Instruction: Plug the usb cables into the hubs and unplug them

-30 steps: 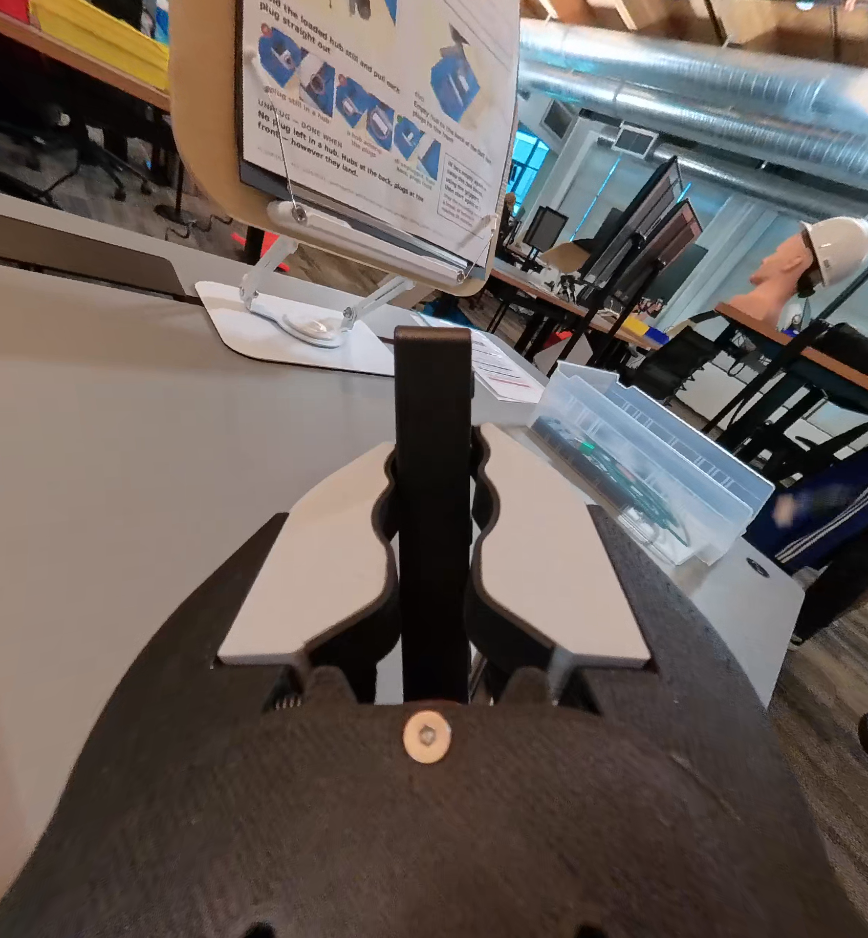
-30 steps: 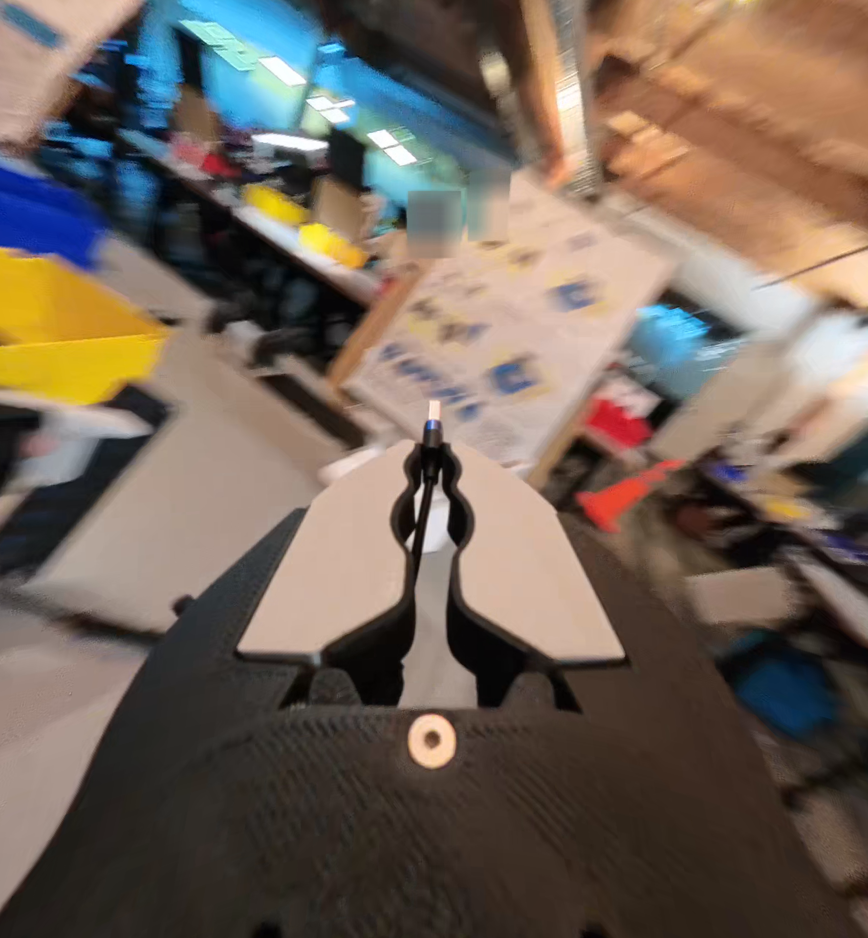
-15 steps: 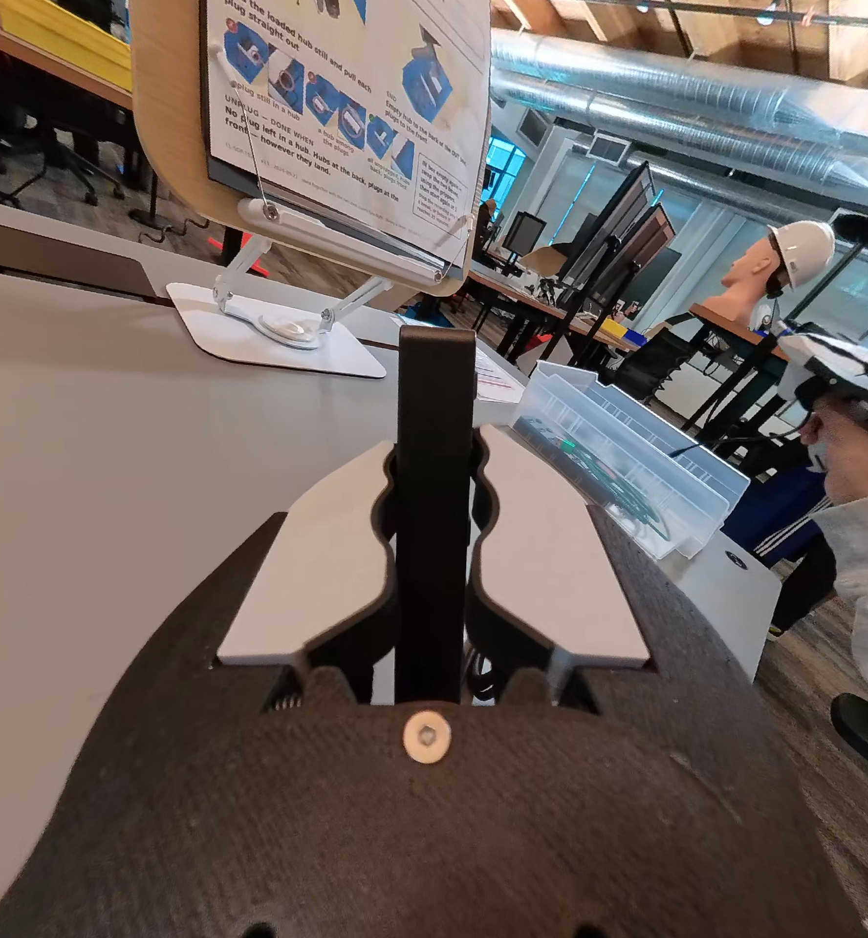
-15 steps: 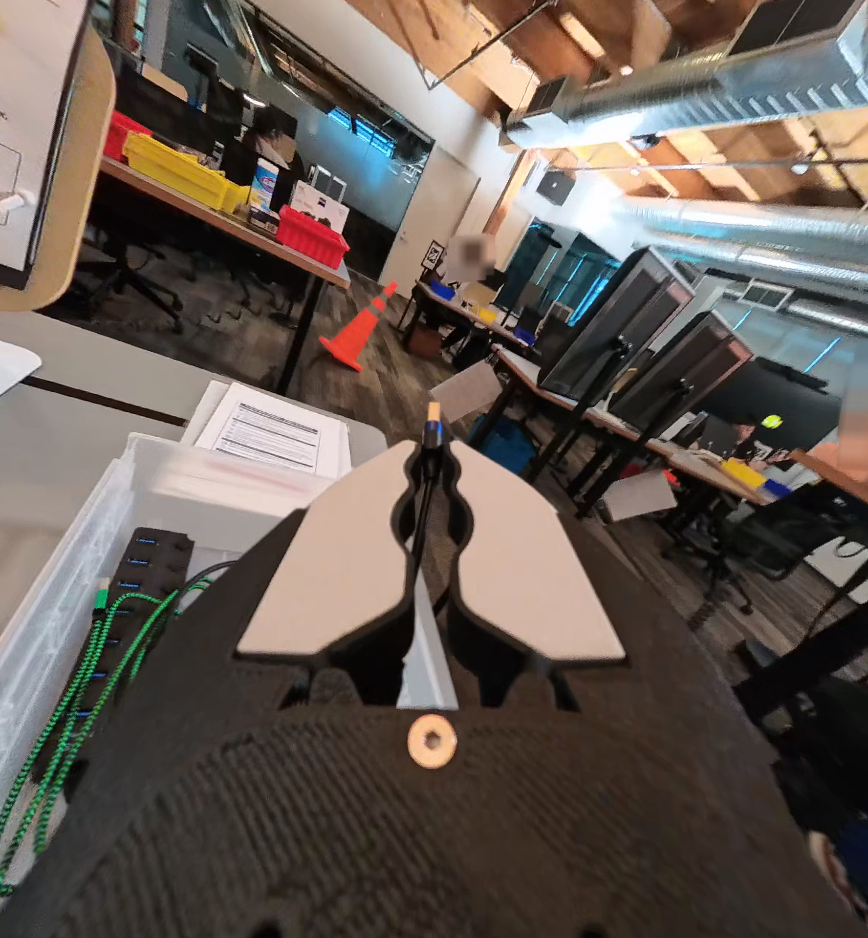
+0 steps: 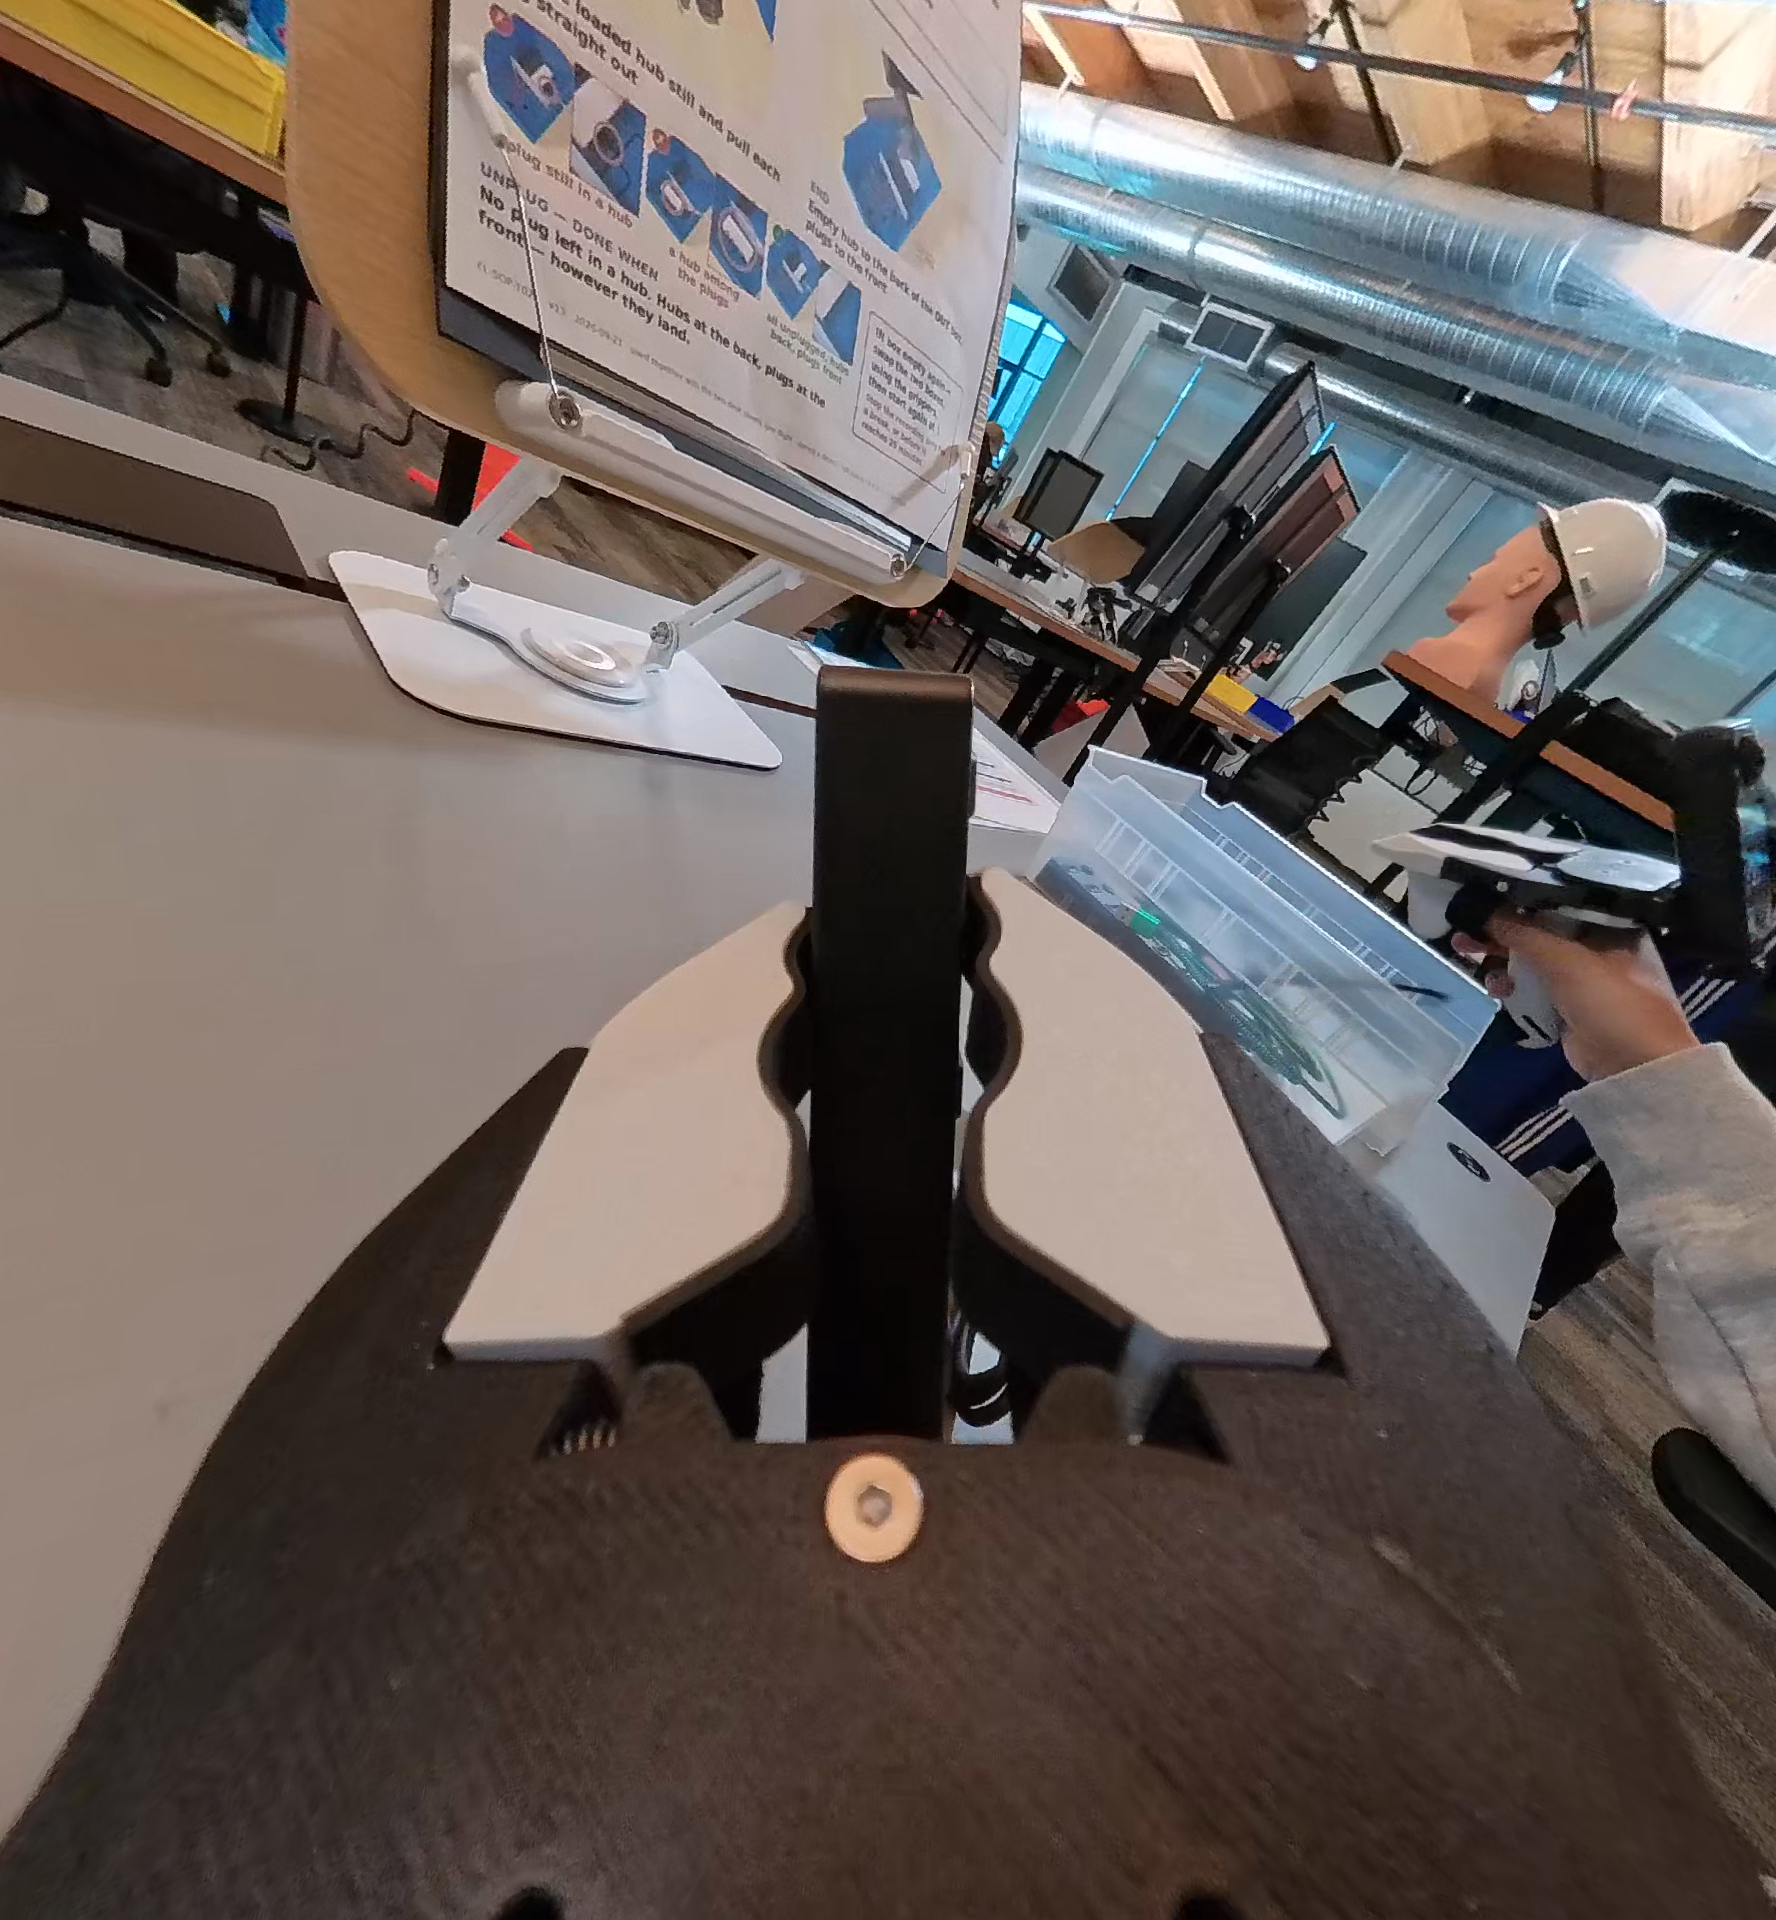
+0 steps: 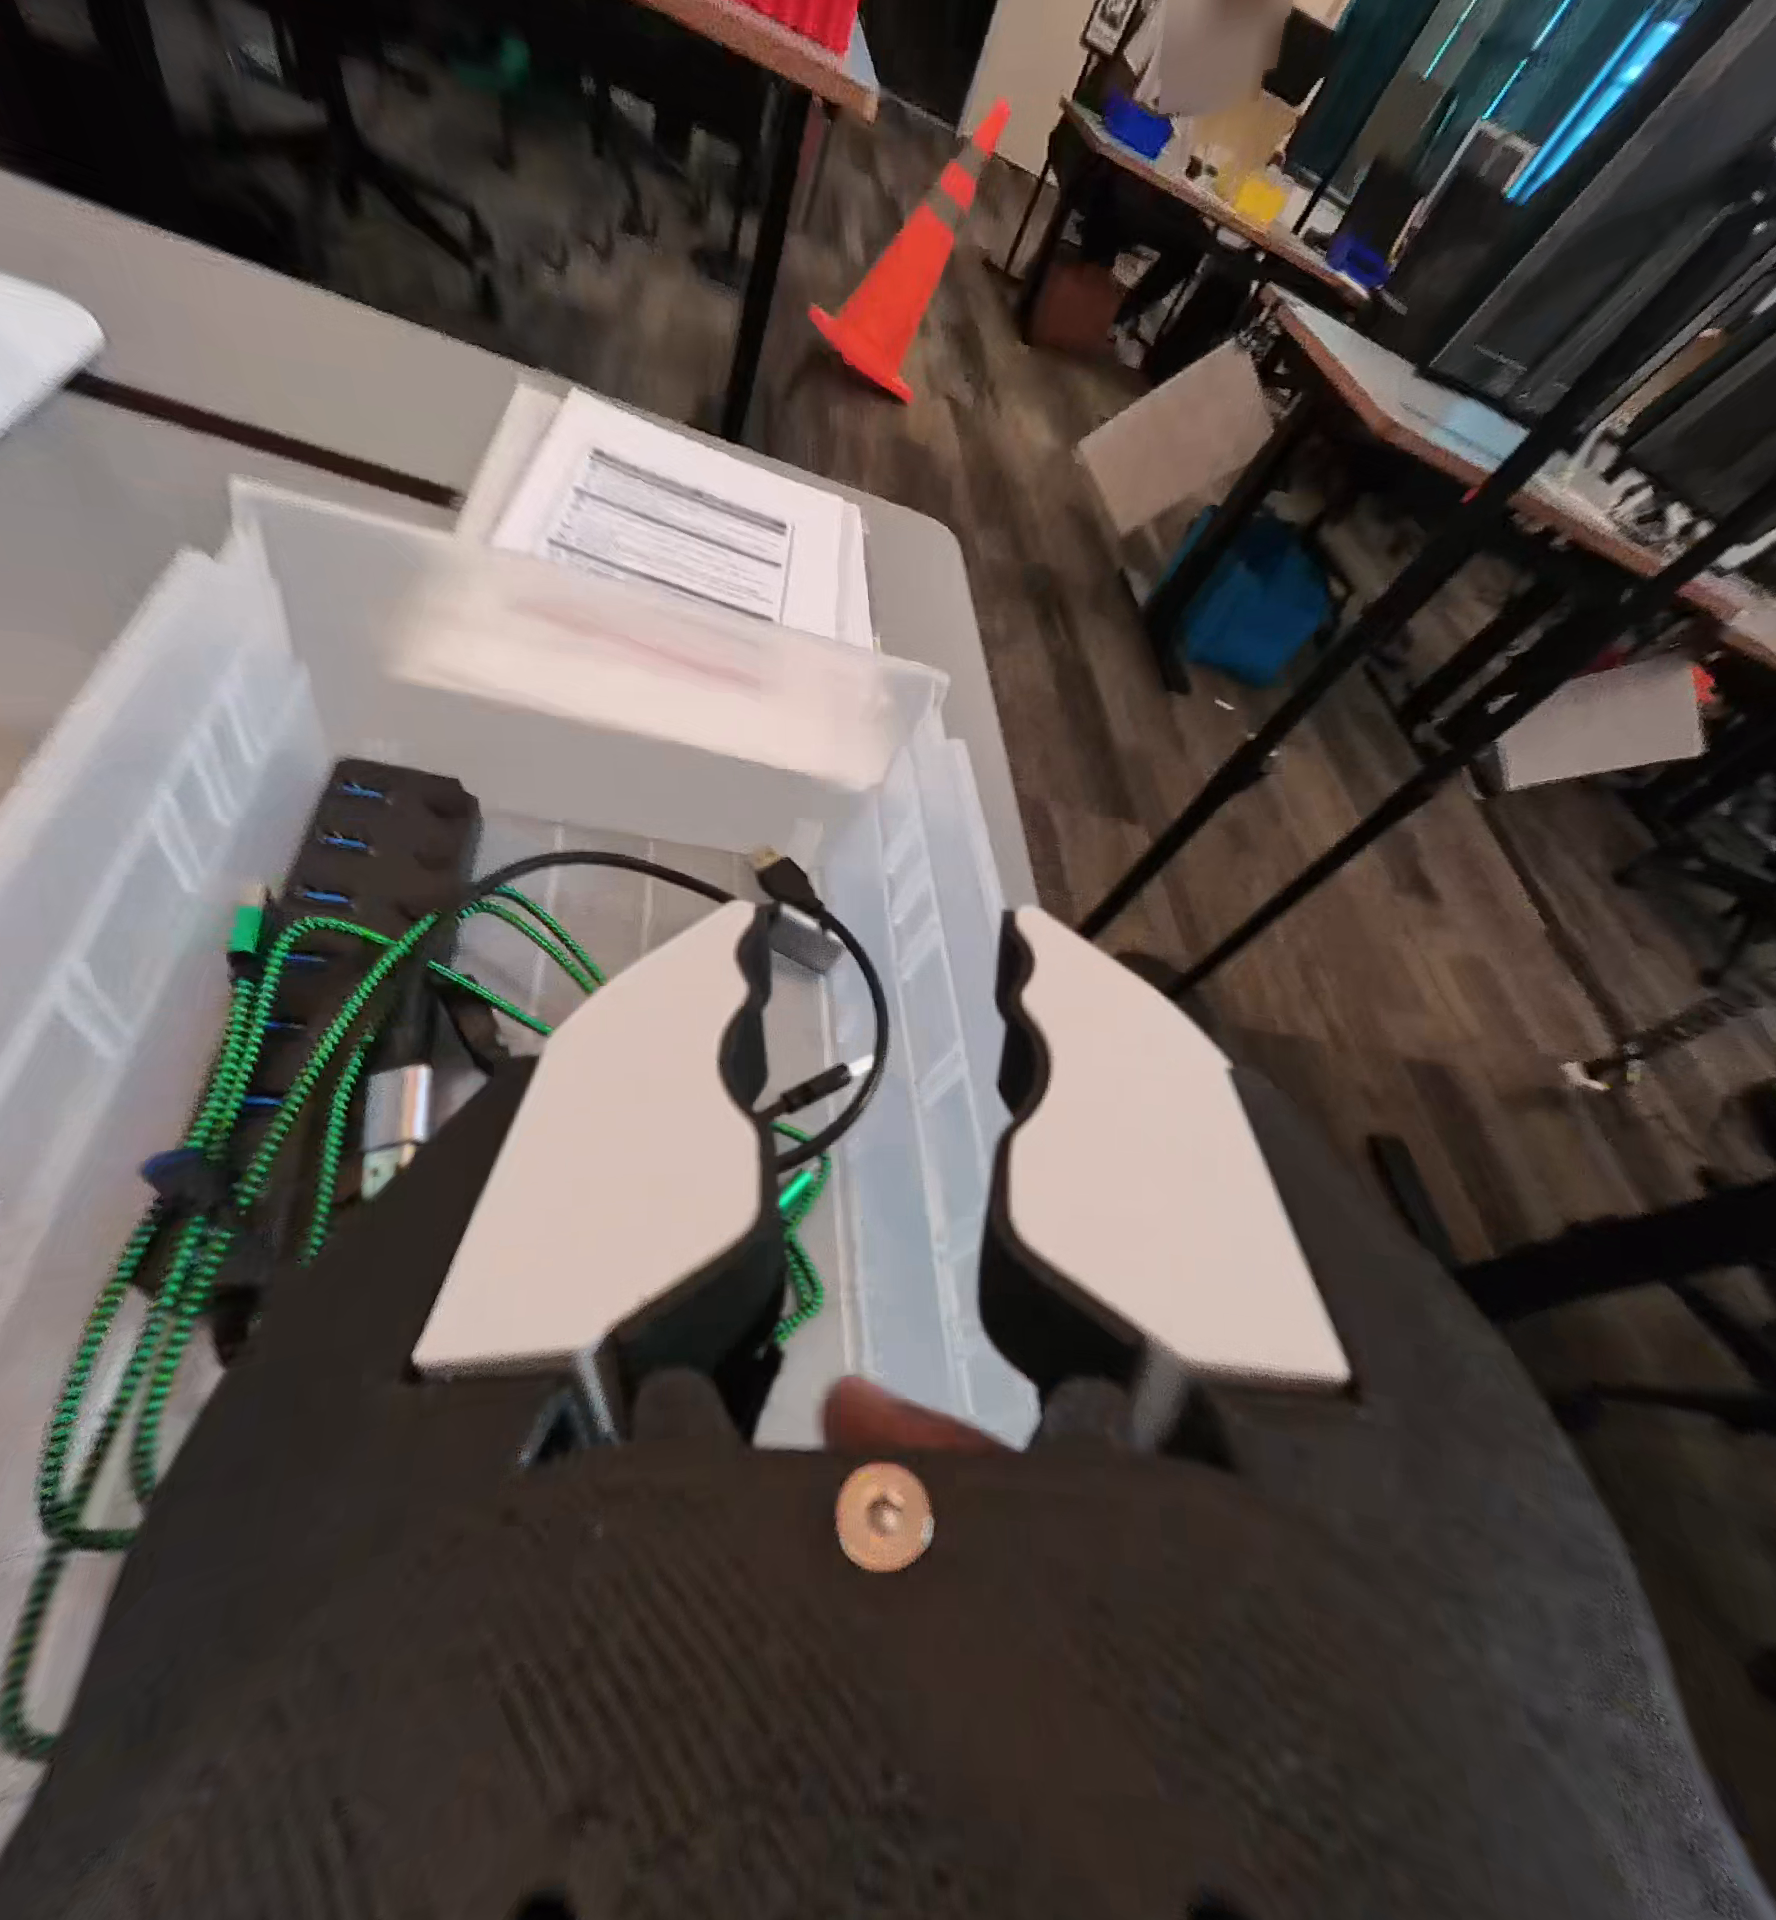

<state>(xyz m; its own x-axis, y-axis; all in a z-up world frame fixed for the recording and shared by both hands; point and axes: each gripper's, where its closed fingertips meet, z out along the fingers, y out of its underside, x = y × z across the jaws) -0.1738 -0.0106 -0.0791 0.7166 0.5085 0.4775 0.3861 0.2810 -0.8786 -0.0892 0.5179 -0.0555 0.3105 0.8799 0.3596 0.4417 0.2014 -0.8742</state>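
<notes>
Inside clear bin (image 6: 188,665), green cables (image 6: 240,1122) drape the hub (image 6: 385,831).

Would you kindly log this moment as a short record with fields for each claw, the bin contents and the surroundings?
left claw: shut on a black hub, held upright above the grey table
right claw: open, empty, over the clear bin
bin contents: second black hub with blue ports, green braided cables, black cable lying loose
behind bin: printed sheets
table, far side: instruction sheet on a white stand
floor: orange cone
</notes>
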